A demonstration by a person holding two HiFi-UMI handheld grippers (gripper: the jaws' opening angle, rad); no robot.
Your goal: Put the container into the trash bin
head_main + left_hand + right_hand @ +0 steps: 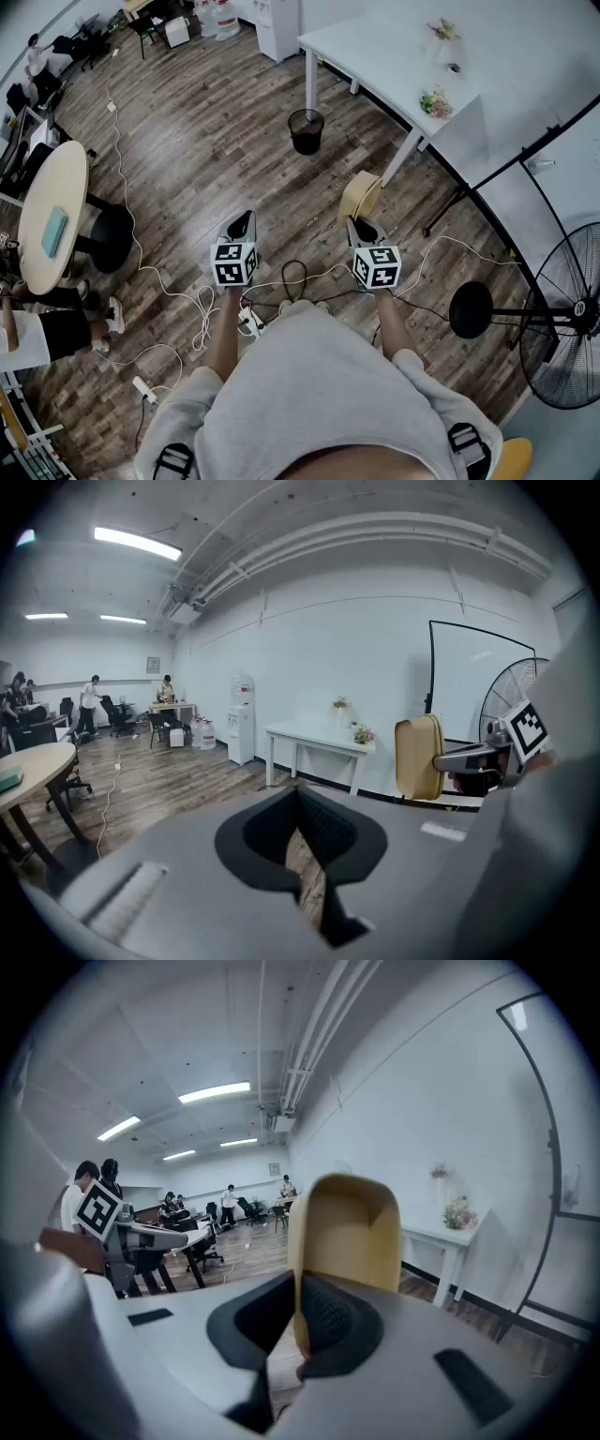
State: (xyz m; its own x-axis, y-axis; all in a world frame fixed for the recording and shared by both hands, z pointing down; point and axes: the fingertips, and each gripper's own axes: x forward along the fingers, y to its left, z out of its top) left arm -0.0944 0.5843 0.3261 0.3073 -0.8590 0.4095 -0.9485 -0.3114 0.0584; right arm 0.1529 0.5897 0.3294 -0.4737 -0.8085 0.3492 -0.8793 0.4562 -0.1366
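A tan, shell-shaped container (360, 195) sticks up edge-on from my right gripper (361, 225), which is shut on its rim. In the right gripper view the container (345, 1232) fills the middle, clamped between the dark pads of that gripper (298, 1288). The left gripper view shows the same container (418, 757) off to the right. My left gripper (242, 221) is held beside the right one, shut with nothing in it (300, 803). A black mesh trash bin (306, 130) stands on the wooden floor ahead, beside the white table's leg, well beyond both grippers.
A white table (394, 56) with small flower pots runs along the right wall. A round table (47, 216) stands at the left with a person beside it. White cables (187, 300) lie across the floor near my feet. A standing fan (572, 328) is at the right.
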